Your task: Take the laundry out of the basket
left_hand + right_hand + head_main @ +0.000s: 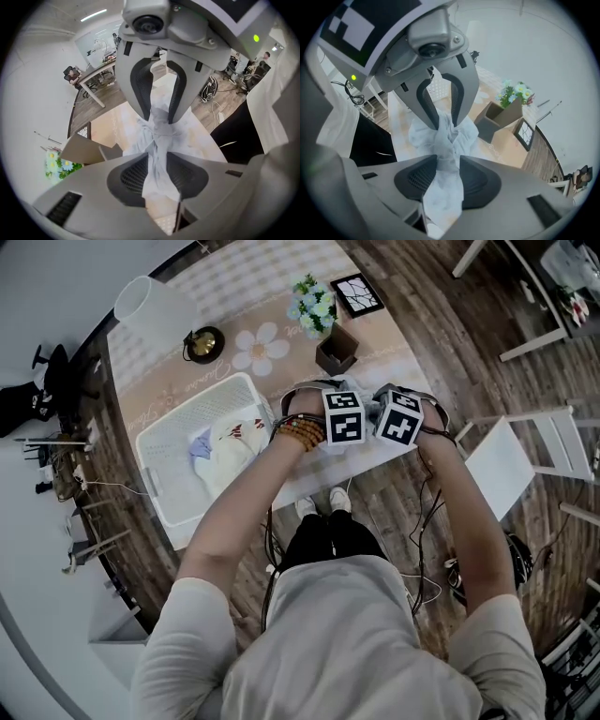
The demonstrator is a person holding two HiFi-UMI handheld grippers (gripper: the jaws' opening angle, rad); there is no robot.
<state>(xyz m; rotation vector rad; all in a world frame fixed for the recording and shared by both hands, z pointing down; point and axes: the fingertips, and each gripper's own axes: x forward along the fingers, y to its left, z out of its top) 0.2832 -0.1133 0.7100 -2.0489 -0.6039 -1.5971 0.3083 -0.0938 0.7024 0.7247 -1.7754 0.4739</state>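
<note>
We hold one pale grey-white cloth between both tools. The left gripper has a strip of it running through its jaws. The fabric fills the gap so that both dark pads lie against it, and we judge the hold clamped but light. The right gripper is the same, with a pad on either side of the strip and fabric touching both. The two point steeply down and meet tip to tip, so the cloth is bunched where they meet. Its loose folds spread on the peach patterned tabletop just below. This piece is therefore outside the white lattice plastic basket, on the table near its front edge.

The coming move turns on the way back. In the head view the basket lies to the left of both grippers and close to them, its long axis slanting from lower left to upper right. The left gripper is the nearer of the two. Inside lie a white garment with red print and a small light blue piece, so we judge the task unfinished. The white garment sits on the side towards the left wrist, and the blue piece lies beyond it.
</note>
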